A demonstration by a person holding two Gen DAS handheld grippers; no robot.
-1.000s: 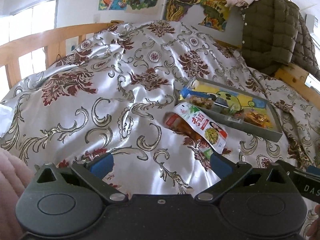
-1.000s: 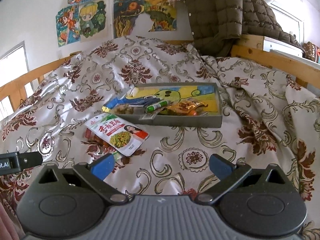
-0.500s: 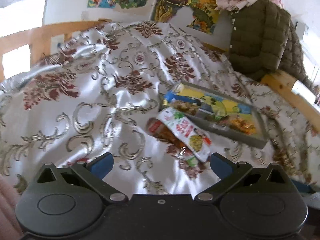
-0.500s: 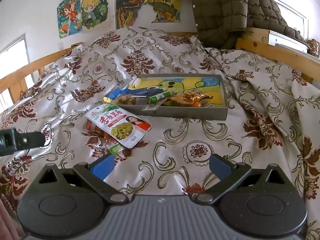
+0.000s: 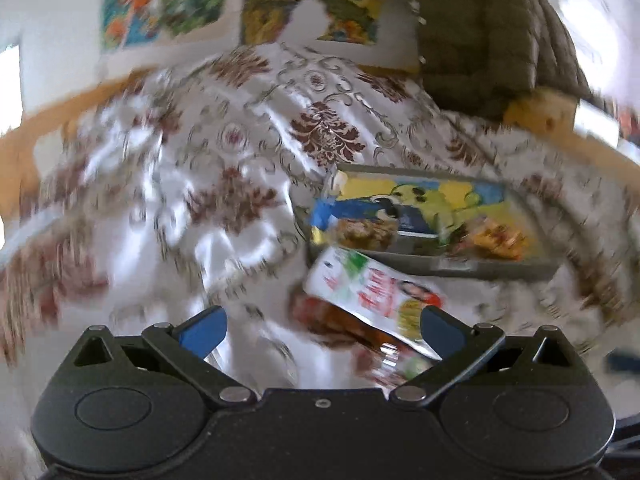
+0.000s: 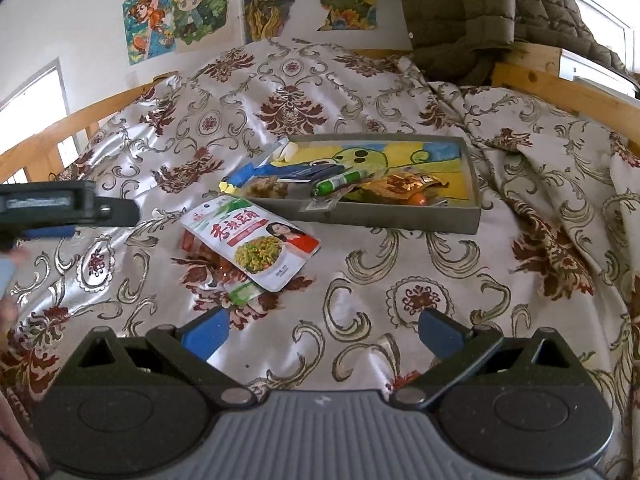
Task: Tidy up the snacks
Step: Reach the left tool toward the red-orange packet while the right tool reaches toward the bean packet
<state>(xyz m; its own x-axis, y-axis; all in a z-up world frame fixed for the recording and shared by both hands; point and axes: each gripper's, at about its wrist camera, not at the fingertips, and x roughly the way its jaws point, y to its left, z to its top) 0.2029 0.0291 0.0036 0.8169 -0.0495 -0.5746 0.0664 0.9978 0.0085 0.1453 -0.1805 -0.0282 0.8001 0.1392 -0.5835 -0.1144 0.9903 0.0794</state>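
Ahead of my fingers I see a bed under a shiny floral cover, framed by a wooden rail. Beyond them, cartoon posters hang on a white wall; a quilted olive jacket is draped far right, and a bright window glows far left.

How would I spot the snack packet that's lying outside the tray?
On the patterned bedspread sits a shallow grey tray with a cartoon-printed floor, holding several snacks. Just in front of the tray's left corner lies the white snack pouch. Unlike the dark reddish packet half hidden beneath it, it shows red lettering, a green top and a picture of yellow-green food.
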